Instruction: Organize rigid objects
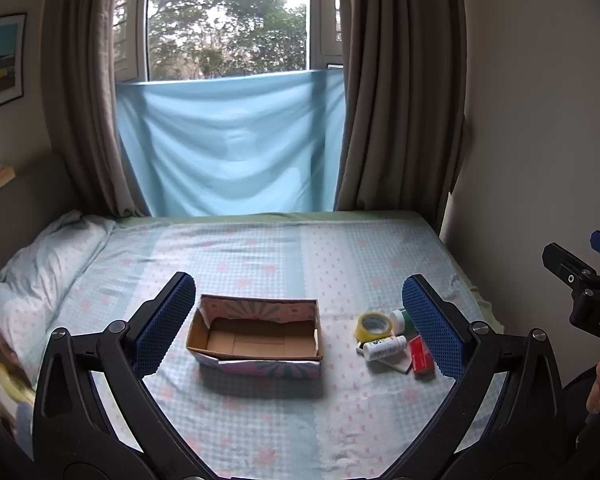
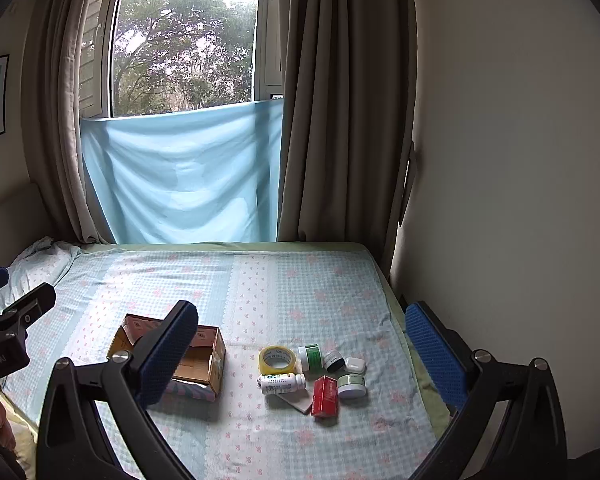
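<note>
Two tools are hovering above a bed [image 1: 260, 412] spread with a blue-and-pink checked sheet, both spread wide and gripping nothing. Between the fingers of the left tool [image 1: 298, 326], an open cardboard box [image 1: 256, 338] is sitting on the sheet, its inside bare. To the right of the box and apart from it, a cluster of small items is lying close together: a roll of yellow tape [image 2: 277, 359], a white bottle on its side [image 2: 282, 383] just near of the tape, a green-labelled jar [image 2: 310, 356], a dark-lidded jar [image 2: 334, 360], a small white case [image 2: 355, 365], a pale green tin [image 2: 352, 385] and a red carton [image 2: 325, 396] standing on end. The right tool [image 2: 300, 354] is hanging over this cluster, its left finger crossing in front of the box. At the far side, a light blue cloth [image 1: 232, 144] is draping below a window framed by brown curtains [image 1: 400, 100].
</note>
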### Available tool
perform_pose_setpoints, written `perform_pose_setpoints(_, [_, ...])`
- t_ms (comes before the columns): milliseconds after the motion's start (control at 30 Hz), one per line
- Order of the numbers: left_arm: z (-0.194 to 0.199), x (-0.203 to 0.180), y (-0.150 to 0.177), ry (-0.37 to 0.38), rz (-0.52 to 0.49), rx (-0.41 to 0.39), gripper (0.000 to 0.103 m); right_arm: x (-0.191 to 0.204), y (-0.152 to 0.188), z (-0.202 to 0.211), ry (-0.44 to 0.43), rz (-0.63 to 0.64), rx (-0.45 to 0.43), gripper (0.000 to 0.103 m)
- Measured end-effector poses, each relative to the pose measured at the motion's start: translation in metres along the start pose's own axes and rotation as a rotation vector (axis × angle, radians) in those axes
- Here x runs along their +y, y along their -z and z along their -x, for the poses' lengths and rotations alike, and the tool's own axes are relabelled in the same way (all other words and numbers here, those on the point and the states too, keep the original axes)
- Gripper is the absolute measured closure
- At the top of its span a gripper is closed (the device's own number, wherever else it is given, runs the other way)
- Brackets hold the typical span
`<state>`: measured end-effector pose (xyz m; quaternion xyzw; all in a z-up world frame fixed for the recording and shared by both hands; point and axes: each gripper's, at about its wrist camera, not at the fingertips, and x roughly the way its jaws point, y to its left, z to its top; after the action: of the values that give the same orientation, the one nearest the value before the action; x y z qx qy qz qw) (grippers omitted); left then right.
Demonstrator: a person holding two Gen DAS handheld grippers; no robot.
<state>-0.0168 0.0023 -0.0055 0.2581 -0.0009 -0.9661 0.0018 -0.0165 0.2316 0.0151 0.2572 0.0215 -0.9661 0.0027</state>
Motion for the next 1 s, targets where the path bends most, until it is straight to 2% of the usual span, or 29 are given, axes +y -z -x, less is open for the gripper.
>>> perform_pose_setpoints(1000, [0.0012,0.0058,-0.0053,0.017,0.008,-0.010,0.000,0.0073,-0.0022,-0.0019,-0.002,0.001,0.000,0.000])
